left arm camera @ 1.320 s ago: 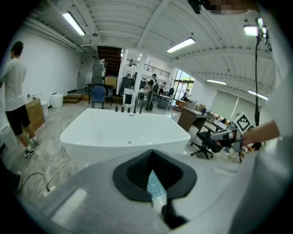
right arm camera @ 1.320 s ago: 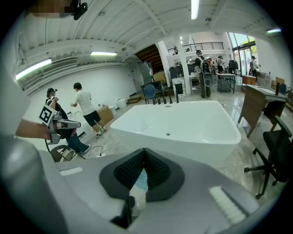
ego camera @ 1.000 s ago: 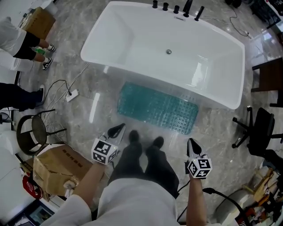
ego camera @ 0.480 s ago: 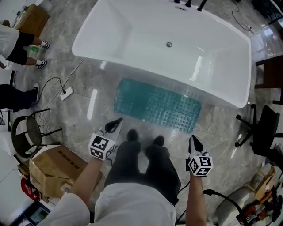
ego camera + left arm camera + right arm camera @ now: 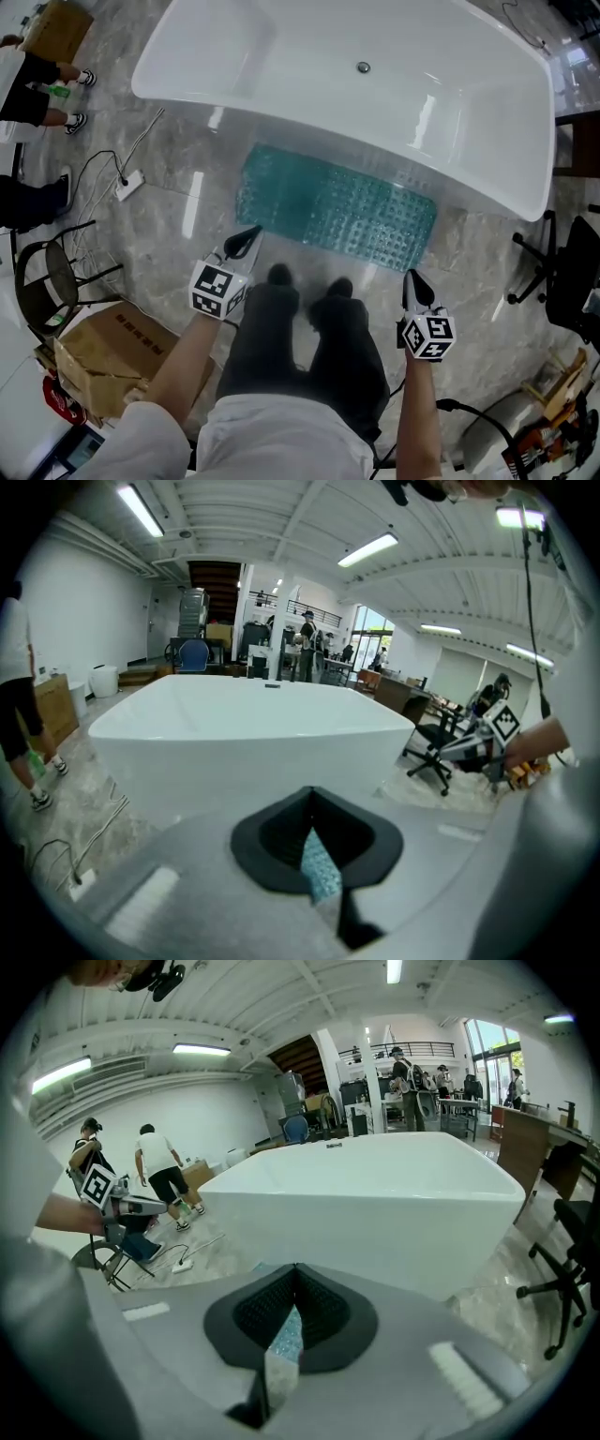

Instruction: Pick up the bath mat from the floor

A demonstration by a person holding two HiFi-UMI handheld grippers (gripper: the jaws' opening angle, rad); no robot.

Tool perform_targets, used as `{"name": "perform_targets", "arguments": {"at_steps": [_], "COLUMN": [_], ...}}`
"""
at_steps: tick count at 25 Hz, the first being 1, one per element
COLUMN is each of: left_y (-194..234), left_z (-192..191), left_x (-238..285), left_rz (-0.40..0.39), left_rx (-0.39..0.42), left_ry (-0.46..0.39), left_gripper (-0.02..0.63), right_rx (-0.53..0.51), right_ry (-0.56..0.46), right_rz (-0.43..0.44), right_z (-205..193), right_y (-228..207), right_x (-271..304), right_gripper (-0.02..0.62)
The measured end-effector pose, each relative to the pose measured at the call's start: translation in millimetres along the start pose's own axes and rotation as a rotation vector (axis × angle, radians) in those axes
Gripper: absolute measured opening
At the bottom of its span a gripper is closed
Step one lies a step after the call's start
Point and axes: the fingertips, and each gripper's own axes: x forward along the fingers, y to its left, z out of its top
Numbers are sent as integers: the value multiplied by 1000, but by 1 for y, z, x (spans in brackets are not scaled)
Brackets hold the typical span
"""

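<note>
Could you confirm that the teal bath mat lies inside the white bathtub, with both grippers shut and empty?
Not quite: the head view shows the bath mat on the floor beside the bathtub, not inside it. The left gripper and right gripper are shut and empty.

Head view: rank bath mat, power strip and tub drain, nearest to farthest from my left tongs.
1. Bath mat, just ahead of the left tongs.
2. Power strip, off to the left.
3. Tub drain, farthest, ahead and right.
</note>
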Motion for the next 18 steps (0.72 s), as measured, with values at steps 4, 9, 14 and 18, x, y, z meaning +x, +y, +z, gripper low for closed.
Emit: {"name": "perform_targets", "arguments": {"at_steps": [4, 9, 14, 18], "left_y": [5, 20, 33, 42], "left_z": [-29, -67, -105, -130], "left_x": [31, 70, 118, 149], "left_rz": [-1, 6, 18, 13], "left_rx": [0, 3, 6, 9], "left_ry": [7, 8, 5, 5], "left_gripper": [3, 3, 3, 3], "right_rx": [-3, -11, -6, -7], "right_ry": [2, 7, 6, 18], "right_rz": [5, -7, -30, -36], "right_z": [-22, -55, -92, -121], "right_y": [-18, -40, -70, -90], "right_x": [27, 61, 96, 123], "right_gripper": [6, 6, 6, 6]}}
